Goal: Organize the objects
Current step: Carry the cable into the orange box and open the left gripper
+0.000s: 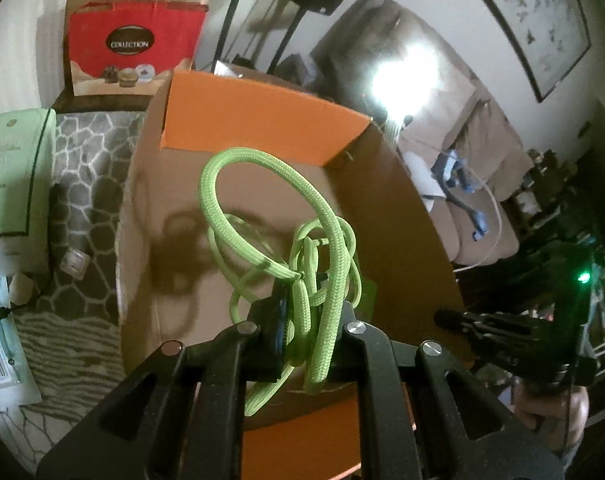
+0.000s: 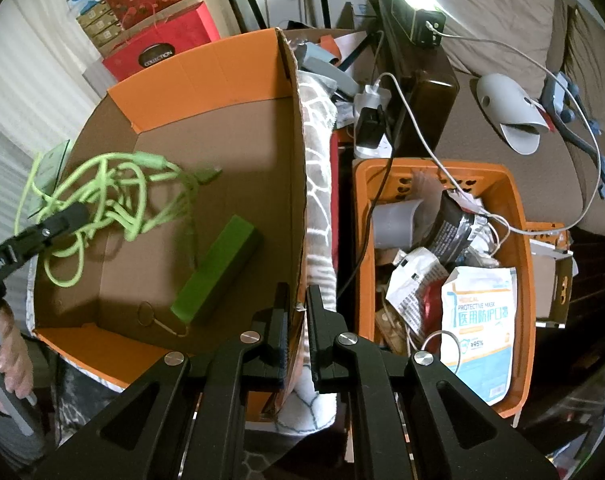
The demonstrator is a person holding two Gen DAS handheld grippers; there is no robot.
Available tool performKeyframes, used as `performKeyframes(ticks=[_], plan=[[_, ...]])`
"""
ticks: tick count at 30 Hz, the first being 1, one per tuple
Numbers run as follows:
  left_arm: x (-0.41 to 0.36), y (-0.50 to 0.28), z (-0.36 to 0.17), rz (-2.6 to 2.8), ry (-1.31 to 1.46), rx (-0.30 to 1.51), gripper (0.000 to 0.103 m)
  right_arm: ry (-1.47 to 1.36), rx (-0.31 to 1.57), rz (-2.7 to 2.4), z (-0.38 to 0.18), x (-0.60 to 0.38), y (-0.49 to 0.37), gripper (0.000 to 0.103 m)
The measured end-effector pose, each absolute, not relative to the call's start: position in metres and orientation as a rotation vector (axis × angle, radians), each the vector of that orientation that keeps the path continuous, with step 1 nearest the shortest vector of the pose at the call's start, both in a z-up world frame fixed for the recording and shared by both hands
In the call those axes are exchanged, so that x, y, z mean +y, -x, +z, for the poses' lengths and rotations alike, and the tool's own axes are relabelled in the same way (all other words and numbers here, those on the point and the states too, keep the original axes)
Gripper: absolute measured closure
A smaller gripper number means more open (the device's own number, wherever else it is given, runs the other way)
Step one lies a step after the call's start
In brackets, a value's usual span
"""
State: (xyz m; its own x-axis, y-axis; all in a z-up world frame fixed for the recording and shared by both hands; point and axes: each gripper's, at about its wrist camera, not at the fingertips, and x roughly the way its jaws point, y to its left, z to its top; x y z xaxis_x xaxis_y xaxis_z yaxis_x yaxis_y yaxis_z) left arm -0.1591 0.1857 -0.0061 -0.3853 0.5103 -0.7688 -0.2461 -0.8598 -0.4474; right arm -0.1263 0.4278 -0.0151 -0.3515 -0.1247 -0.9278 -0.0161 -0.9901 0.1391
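My left gripper (image 1: 307, 314) is shut on a tangled lime-green cord (image 1: 262, 216) and holds it over the inside of a cardboard box (image 1: 222, 184) that has orange flaps. From the right wrist view the same cord (image 2: 102, 192) dangles from the left gripper (image 2: 76, 214) above the box's left half. A green oblong block (image 2: 218, 268) and a small wire ring (image 2: 146, 314) lie on the box floor (image 2: 230, 184). My right gripper (image 2: 296, 312) is shut on the box's right wall, and it also shows as the dark right gripper (image 1: 446, 318) at that edge.
An orange basket (image 2: 518, 184) full of packets, with a mask pack (image 2: 478, 320), stands right of the box. A grey patterned cloth (image 2: 318, 184) lies between them. A red bag (image 1: 130, 48) stands behind the box and a pale green pack (image 1: 14, 172) on its left. Chargers and cables (image 2: 370, 116) trail toward a sofa.
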Motion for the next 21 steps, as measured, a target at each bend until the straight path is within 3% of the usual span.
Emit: performKeyframes(ticks=[6, 8, 12, 21], plan=[[0.198, 0.155, -0.020, 2.238, 1.444, -0.310, 0.087, -1.749, -0.185, -2.523, -0.016, 0.428, 0.126, 0.096], [0.201, 0.153, -0.023, 2.217, 1.467, -0.304, 0.079, -1.748, -0.188, -2.523, -0.016, 0.428, 0.126, 0.096], [0.200, 0.147, -0.016, 2.209, 1.446, -0.299, 0.044, -1.744, -0.198, -2.524, -0.015, 0.428, 0.126, 0.095], [0.182, 0.126, 0.032, 2.280, 1.295, -0.196, 0.022, -1.740, -0.201, -2.526, -0.015, 0.429, 0.126, 0.095]])
